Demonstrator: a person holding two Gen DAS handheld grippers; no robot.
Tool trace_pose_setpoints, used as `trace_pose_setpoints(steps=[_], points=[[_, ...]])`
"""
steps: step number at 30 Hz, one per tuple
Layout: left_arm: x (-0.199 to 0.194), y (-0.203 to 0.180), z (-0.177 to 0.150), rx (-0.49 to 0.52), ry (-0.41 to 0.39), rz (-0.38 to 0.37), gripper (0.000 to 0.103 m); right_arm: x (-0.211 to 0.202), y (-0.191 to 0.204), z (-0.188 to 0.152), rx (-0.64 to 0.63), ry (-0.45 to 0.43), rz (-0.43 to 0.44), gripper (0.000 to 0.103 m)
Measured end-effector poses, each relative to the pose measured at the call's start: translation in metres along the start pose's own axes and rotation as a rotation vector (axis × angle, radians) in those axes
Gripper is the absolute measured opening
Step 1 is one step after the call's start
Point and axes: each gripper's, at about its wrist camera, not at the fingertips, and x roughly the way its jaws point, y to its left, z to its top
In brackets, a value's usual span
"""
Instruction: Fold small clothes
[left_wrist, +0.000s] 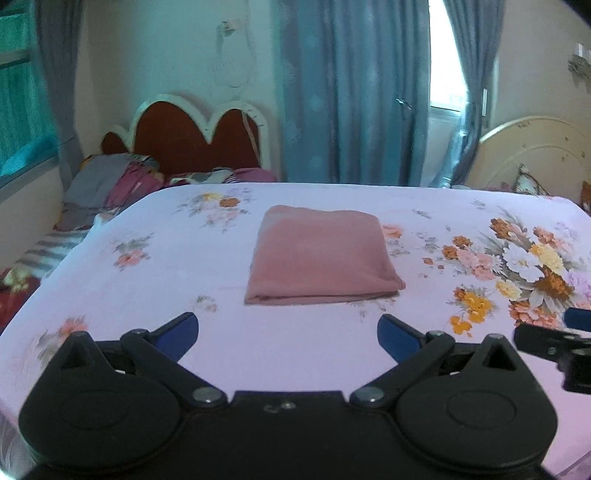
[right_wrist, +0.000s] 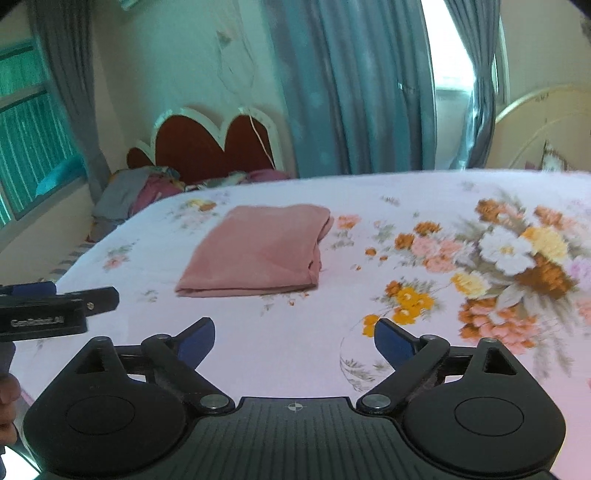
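Floral bedsheet (left_wrist: 184, 258) w/ folded pink cloth (left_wrist: 321, 254); both hand-held grippers (left_wrist: 288, 332) (right_wrist: 294, 336) spread, empty.

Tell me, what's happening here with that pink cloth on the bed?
A person is holding a two-finger gripper in each hand to fold small clothes. The pink cloth lies folded into a neat rectangle on the floral bedsheet. The left gripper and the right gripper are both open, hover short of the cloth and hold nothing, so the fold looks done.
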Motion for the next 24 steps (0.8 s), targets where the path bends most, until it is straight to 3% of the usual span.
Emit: trace_pose_setpoints(steps=[3, 4, 9, 24], points=[[-0.018, -0.001, -0.004, -0.017, 0.001, 0.016, 0.103, -0.03, 0.009, 0.0, -0.031, -0.066, -0.034, 0.095], [-0.025, -0.002, -0.006, -0.016, -0.005, 0.023, 0.103, -0.037, 0.011, 0.001, -0.042, -0.087, -0.049, 0.103], [-0.05, 0.001, -0.011, -0.035, -0.024, 0.031, 0.103, -0.069, 0.026, -0.001, -0.113, -0.208, -0.11, 0.103], [-0.081, 0.016, -0.012, -0.074, -0.057, 0.05, 0.103, -0.087, 0.023, -0.007, -0.105, -0.235, -0.082, 0.103]])
